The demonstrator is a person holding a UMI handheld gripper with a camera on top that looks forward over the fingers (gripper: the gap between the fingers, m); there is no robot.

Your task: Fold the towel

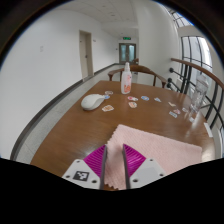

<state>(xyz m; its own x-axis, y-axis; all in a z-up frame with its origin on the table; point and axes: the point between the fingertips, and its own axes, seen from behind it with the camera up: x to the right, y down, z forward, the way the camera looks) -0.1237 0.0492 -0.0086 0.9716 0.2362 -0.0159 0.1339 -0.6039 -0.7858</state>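
pink towel (150,148) lies flat on the near right part of a round wooden table (85,125), reaching right up to the gripper (113,166). a fold of its near edge seems pinched between the magenta pads (96,160), jaws close together on it. it looks soft, light and limp, likely to sag, so an edge or corner is the best hold. its long axis seems to run from near left to far right. a bottle (127,80) and a white cloth (93,101) sit far across the table.
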